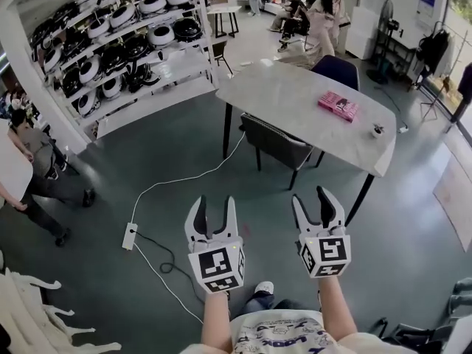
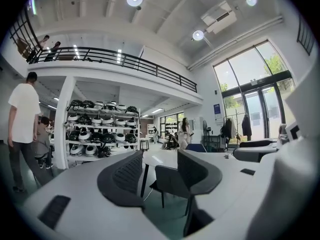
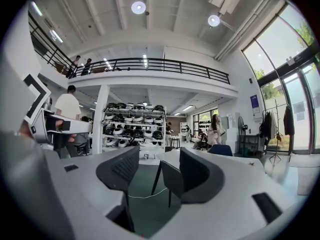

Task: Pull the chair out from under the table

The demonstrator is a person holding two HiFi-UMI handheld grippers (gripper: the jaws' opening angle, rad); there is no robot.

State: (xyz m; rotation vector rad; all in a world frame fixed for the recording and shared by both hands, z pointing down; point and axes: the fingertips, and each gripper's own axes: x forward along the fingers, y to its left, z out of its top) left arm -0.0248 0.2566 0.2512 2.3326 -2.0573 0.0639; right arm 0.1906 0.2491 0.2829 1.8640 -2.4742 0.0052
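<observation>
Both left gripper and right gripper gape empty; dark grey padded chair at twelve o'clock, under pale marbled table, likely light, rigid: grasp backrest's top edge.

A smooth dark green floor runs through a tall, white-walled hall. Against one side stands a white metal shelving rack packed with round black and white helmet-like items. A white power strip lies on the floor with its white cable trailing away. Above, a mezzanine with a black metal railing rests on a white square column. Round ceiling lamps are lit, and daylight enters through tall glazed windows.
</observation>
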